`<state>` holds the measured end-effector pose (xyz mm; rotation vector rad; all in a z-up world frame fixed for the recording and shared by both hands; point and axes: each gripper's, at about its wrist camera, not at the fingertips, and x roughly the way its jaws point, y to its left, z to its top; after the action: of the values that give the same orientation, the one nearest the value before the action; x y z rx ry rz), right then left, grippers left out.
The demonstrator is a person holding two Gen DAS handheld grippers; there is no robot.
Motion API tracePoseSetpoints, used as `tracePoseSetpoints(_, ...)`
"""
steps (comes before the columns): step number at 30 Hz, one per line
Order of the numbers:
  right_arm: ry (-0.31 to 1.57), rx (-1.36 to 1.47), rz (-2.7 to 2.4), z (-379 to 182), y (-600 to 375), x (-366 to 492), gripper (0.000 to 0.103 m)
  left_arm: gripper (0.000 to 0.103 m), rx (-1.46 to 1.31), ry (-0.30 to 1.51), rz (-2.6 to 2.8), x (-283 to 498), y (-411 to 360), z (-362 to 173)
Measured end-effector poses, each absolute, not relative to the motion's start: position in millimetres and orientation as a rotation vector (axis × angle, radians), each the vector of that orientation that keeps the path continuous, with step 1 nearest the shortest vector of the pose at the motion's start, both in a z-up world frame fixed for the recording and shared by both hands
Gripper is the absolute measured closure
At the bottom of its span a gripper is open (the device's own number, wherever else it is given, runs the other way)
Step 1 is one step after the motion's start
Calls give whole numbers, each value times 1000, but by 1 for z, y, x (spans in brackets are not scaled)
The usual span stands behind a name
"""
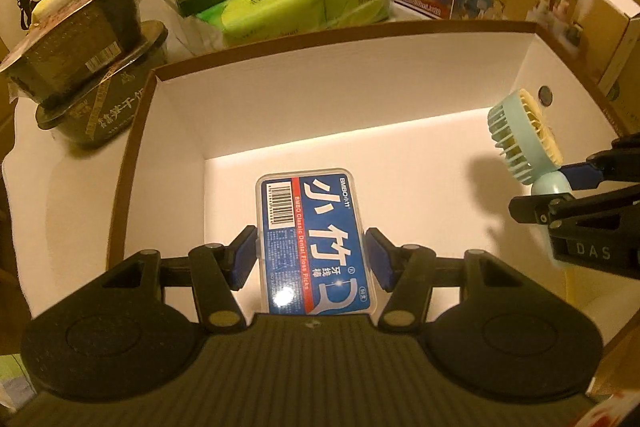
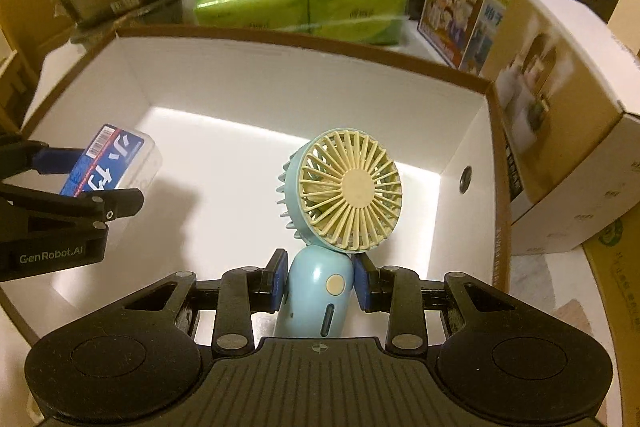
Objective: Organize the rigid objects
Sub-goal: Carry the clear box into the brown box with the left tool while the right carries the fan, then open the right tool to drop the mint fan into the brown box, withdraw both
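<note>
Holding 2 things over the same white-lined box [image 1: 176,131], both grippers are loaded. The left gripper [image 1: 311,259] has its jaws clamped on the long sides of a floss pick case [image 1: 314,239], which sticks out ahead of the jaws, label up, above the box floor. The right gripper [image 2: 320,281] has its jaws clamped on the rounded handle of a small blue handheld fan [image 2: 344,195], whose cream grille rises ahead of the jaws, tilted a little to their right.

The fan looks like the riskier hold: the handle is smooth and curved, the pads grip it just under the head, and the heavier head sits beyond the jaws, so it could pivot or slip out if the grip eases early. Released from this height, it would probably roll, and the grille could strike the box wall beyond. The case is slick plastic and might slide forward out of its jaws. With both grippers near each other over 1 box, they could also knock together when lowering.
</note>
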<state>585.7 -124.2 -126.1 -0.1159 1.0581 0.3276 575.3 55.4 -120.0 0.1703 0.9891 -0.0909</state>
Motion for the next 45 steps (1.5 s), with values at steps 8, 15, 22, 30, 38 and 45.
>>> tracePoseSetpoints(8, 1042, -101, 283, -130, -131, 589, 68, 39, 181, 1005, -79, 577, 57, -125)
tracePoseSetpoints(15, 1013, -108, 322, -114, -133, 580, 52, 39, 197, 998, -70, 571, 61, -117)
tracePoseSetpoints(22, 1004, -106, 327, -102, -135, 567, 51, 39, 196, 984, -71, 558, 63, -103)
tracePoseSetpoints(30, 970, -91, 336, -75, -138, 545, 51, 39, 184, 970, -69, 534, 66, -80)
tracePoseSetpoints(38, 928, -53, 343, -44, -145, 510, 51, 39, 156, 919, -66, 493, 69, -43)
tracePoseSetpoints(45, 899, -30, 351, -24, -154, 462, 50, 39, 167, 891, -50, 436, 68, -21)
